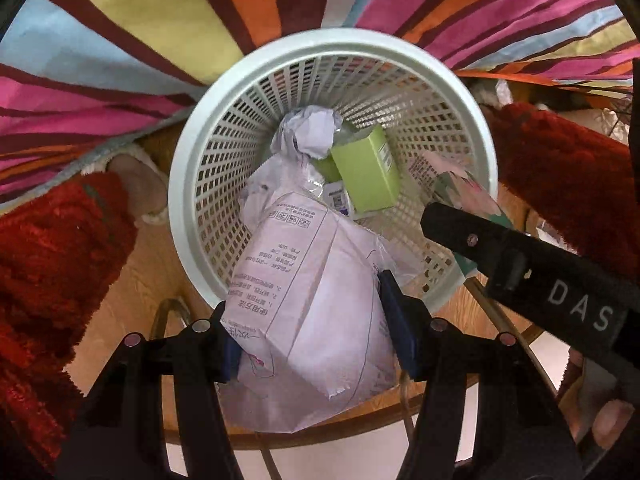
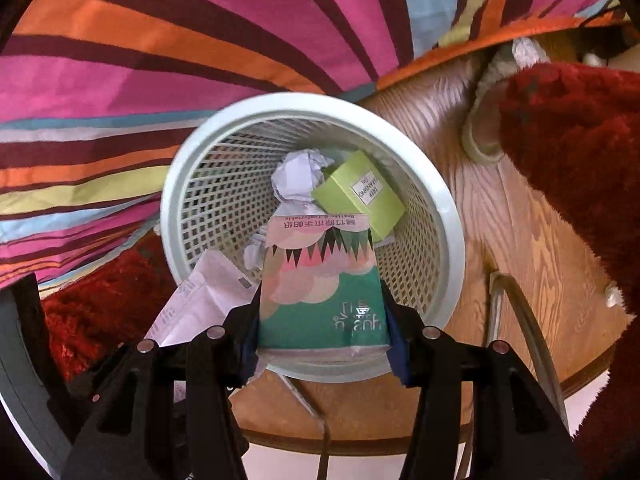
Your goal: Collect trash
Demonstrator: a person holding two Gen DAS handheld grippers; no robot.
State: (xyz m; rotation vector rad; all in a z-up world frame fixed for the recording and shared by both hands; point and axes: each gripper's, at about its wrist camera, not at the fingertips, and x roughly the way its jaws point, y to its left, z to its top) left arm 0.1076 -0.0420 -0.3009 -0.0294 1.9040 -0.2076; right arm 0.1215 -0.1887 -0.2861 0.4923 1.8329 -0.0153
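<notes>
Nearest the left lens, the left claw is clamped on a white pouch, its blue pads pressing into both sides near the lower half. The pouch hangs over the near rim of the bin, its top already inside the opening. It looks light and soft: thin film that dents under the pads, slippery too, so a hold across the broad body suits it better than one at a corner.

In the right view, the right claw is closed on a tissue pack, green and pink, gripped across its width and poised above the bin's near rim. The pack seems light and squashy, with a smooth wrapper that could slide if pinched loosely.

Inside the bin lie a paper ball and a green box, touching each other. The bin stands on a round wooden worktop, beside a striped cloth. Red fuzzy sleeves flank it.

Both items appear ready to drop.
</notes>
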